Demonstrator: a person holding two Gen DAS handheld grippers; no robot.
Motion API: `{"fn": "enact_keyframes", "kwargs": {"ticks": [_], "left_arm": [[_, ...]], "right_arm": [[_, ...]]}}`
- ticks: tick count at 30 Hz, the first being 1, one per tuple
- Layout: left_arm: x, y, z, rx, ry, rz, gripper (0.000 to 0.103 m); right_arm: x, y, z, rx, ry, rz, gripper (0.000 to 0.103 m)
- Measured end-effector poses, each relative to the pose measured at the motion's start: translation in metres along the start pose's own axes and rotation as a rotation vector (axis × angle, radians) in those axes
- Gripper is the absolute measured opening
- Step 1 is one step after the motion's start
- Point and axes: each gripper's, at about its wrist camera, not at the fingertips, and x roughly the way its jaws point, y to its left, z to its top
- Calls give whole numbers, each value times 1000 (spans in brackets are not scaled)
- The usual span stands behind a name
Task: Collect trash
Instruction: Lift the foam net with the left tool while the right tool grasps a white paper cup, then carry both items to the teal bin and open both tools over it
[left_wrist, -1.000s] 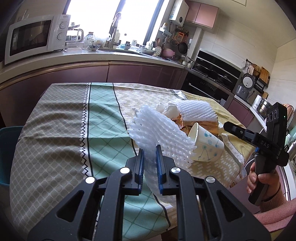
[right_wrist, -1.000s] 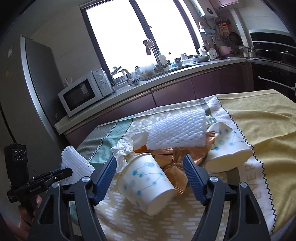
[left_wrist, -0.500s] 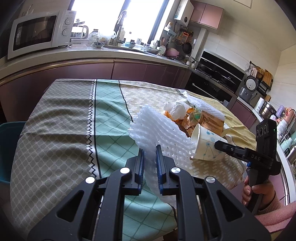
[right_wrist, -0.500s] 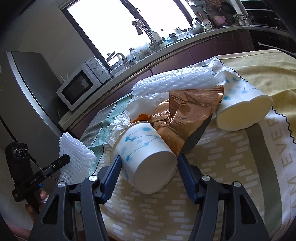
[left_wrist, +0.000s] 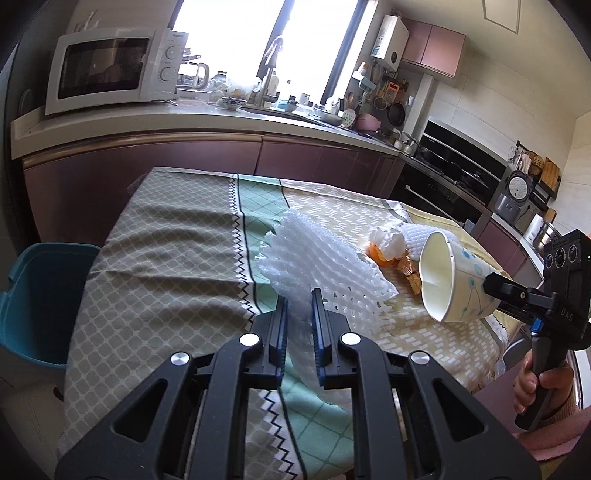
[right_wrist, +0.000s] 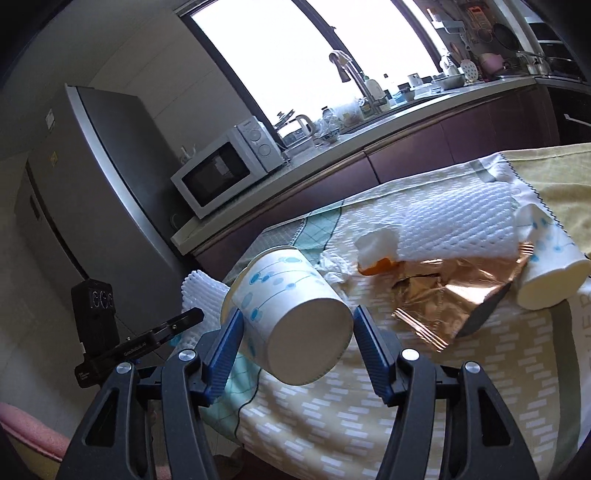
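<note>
My left gripper (left_wrist: 299, 308) is shut on a white foam fruit net (left_wrist: 325, 269) and holds it above the table's near edge. My right gripper (right_wrist: 295, 325) is shut on a white paper cup with blue dots (right_wrist: 291, 317), lifted off the table and lying on its side; the cup also shows in the left wrist view (left_wrist: 450, 277). On the tablecloth lie a second paper cup (right_wrist: 550, 269), a second foam net (right_wrist: 458, 229), a copper foil wrapper (right_wrist: 454, 291), crumpled tissue (right_wrist: 334, 269) and an orange scrap (right_wrist: 376, 266).
A blue bin (left_wrist: 40, 295) stands on the floor left of the table (left_wrist: 166, 266). A kitchen counter with a microwave (left_wrist: 107, 70) and sink runs behind. A fridge (right_wrist: 85, 192) stands at the left in the right wrist view.
My right gripper closed on the paper cup and lifted it off the table toward the left. My left gripper kept hold of the foam net and shifted slightly.
</note>
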Motion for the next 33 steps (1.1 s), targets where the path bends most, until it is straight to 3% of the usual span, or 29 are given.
{"fn": "enact_keyframes", "kwargs": {"ticks": [9, 16, 23, 33], "left_arm": [[-51, 78, 25, -71, -98, 232, 13], [-70, 145, 41, -132, -122, 387, 13], [-54, 212, 42, -199, -69, 487, 14], [-7, 282, 36, -275, 55, 541, 21]], "right_arm": [[102, 72, 26, -149, 136, 191, 59], [178, 126, 38, -232, 225, 256, 59], [252, 161, 39, -256, 333, 259, 59], [330, 188, 29, -294, 454, 206, 61]]}}
